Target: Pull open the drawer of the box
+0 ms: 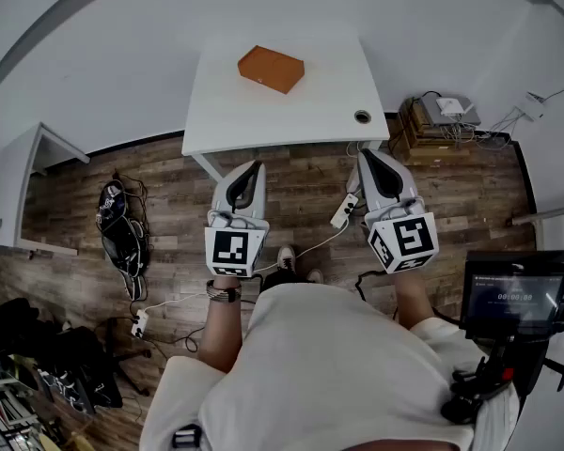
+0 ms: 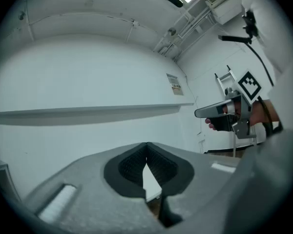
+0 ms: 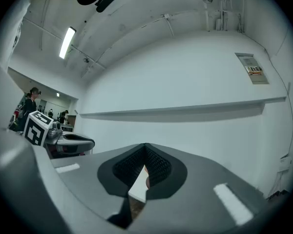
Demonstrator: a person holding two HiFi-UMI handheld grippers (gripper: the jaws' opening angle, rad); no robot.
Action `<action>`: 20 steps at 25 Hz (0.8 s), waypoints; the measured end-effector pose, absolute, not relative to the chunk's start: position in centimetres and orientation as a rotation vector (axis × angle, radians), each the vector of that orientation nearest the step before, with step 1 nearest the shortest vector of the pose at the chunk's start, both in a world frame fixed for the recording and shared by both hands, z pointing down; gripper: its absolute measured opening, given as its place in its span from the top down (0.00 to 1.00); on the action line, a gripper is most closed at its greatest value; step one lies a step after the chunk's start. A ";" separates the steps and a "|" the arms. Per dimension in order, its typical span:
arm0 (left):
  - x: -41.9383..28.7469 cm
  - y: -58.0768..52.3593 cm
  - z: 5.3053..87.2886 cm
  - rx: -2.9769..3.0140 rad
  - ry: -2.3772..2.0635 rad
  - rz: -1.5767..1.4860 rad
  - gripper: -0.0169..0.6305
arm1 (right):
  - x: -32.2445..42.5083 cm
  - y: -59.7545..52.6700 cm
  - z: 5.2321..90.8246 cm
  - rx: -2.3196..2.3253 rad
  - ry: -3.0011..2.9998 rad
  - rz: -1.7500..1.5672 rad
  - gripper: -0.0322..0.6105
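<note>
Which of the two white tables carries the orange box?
The table in the middle, with the round cable hole at its right corner; the other table stands at the far left.

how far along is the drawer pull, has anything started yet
Nothing done yet: the orange box sits on the white table with no drawer showing out. Nothing in hand: left gripper and right gripper are shut, empty, short of the table. Still to do: reach the box, grip its drawer, pull.
</note>
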State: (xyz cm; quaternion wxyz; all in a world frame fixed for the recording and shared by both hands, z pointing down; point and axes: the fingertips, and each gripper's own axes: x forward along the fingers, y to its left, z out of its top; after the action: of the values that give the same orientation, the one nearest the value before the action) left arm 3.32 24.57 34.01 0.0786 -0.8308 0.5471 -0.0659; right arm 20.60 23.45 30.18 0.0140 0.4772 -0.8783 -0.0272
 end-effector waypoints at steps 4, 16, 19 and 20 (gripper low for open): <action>3.1 24.2 34.0 -2.487 1.637 -0.194 0.96 | 20.5 23.0 30.2 1.491 -2.729 -0.082 0.95; 2.1 23.8 34.6 -2.495 1.660 -0.197 0.96 | 19.4 22.6 30.1 1.472 -2.752 -0.048 0.95; 1.4 22.9 34.9 -2.498 1.664 -0.197 0.96 | 18.8 21.5 30.3 1.473 -2.743 -0.036 0.95; 1.3 22.5 35.0 -2.498 1.667 -0.196 0.96 | 18.8 21.2 30.4 1.474 -2.740 -0.035 0.95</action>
State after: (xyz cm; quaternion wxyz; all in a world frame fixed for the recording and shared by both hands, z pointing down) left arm 1.30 22.49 34.95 0.0658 -0.8283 0.5527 -0.0651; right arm 18.75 21.16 30.38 0.0151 0.4737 -0.8805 -0.0112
